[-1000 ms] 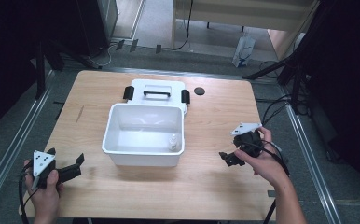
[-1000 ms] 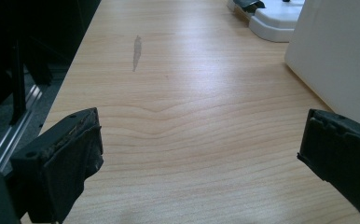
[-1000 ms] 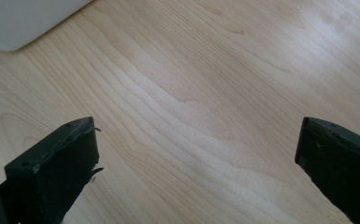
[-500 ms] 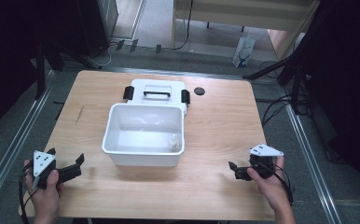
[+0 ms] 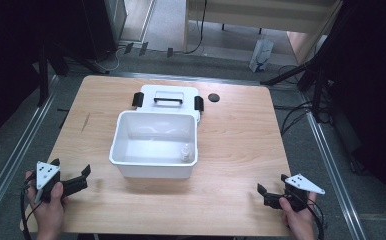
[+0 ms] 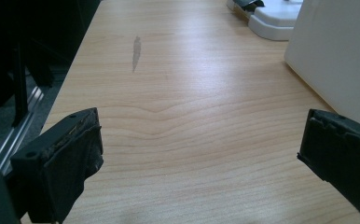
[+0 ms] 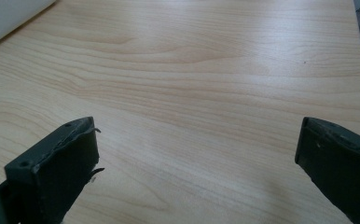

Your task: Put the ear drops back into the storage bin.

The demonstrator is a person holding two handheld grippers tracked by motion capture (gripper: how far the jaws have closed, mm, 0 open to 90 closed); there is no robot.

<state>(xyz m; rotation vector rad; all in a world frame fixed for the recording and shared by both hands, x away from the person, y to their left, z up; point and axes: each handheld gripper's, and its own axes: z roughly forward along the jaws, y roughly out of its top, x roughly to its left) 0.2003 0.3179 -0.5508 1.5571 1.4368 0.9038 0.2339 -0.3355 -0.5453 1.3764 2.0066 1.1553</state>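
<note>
Both grippers idle at the near edge of the surface [image 5: 231,150], left gripper [image 5: 73,181] and right gripper [image 5: 270,194] fingers wide and empty, small bottle [image 5: 186,152] upright in the white bin [image 5: 153,167]'s near-right corner, lid [image 5: 166,98] just behind—probably lid next, grab its handle squarely.

The high view looks down from the person's side over the whole table [image 5: 241,150]. Each gripper view skims low along it, sharing the white box [image 6: 336,60] at frame edges
</note>
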